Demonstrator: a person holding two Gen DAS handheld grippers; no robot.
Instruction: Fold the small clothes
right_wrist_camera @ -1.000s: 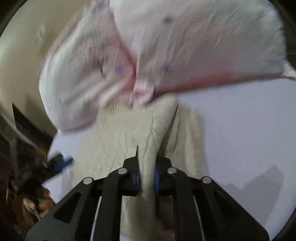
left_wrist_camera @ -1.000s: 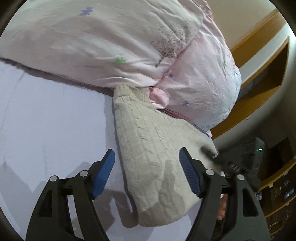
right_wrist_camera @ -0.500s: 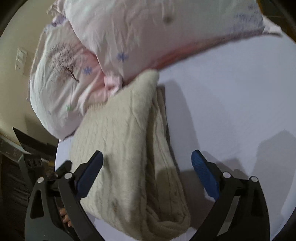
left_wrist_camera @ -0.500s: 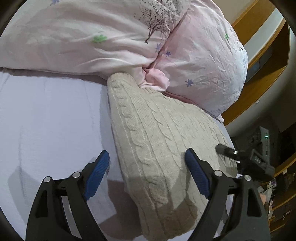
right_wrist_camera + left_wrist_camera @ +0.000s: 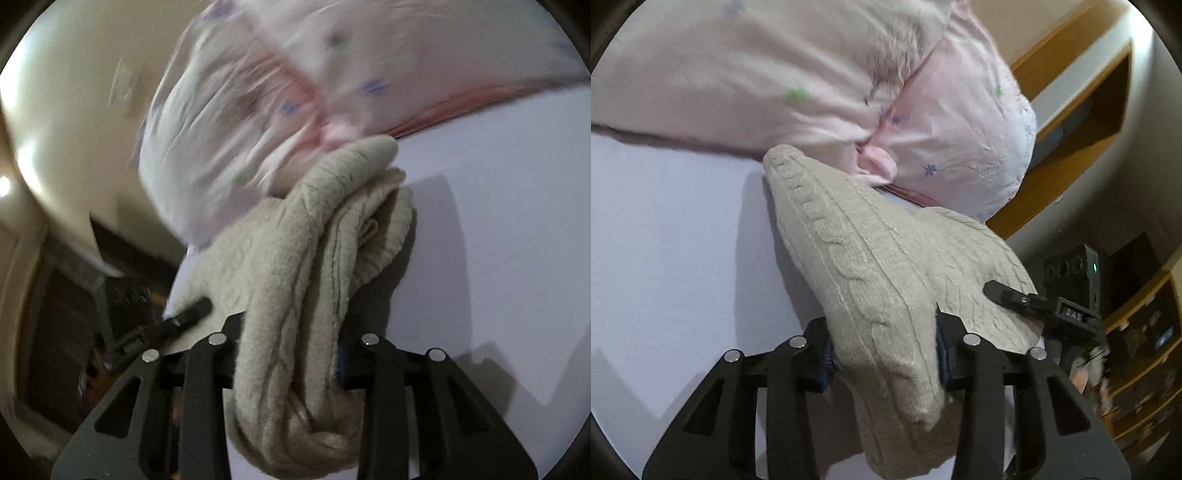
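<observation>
A folded beige cable-knit sweater point(image 5: 871, 266) lies on the pale lilac bed sheet point(image 5: 665, 240), its far end against the pink pillows. My left gripper point(image 5: 884, 354) is shut on the sweater's near edge, the thick fold bunched between its jaws. In the right wrist view the sweater point(image 5: 295, 266) shows as stacked layers, and my right gripper point(image 5: 290, 354) is shut on its near end. Part of the right gripper also shows in the left wrist view point(image 5: 1034, 302), and part of the left gripper shows in the right wrist view point(image 5: 177, 321).
Two pink floral pillows point(image 5: 812, 81) lie at the head of the bed, touching the sweater. A wooden headboard shelf point(image 5: 1082, 122) and dark shelving point(image 5: 1137, 350) stand past the bed's right edge. A cream wall point(image 5: 66, 110) is at the left in the right wrist view.
Half a second ago both grippers were open on either side of the sweater. Now both have closed on its near end.
</observation>
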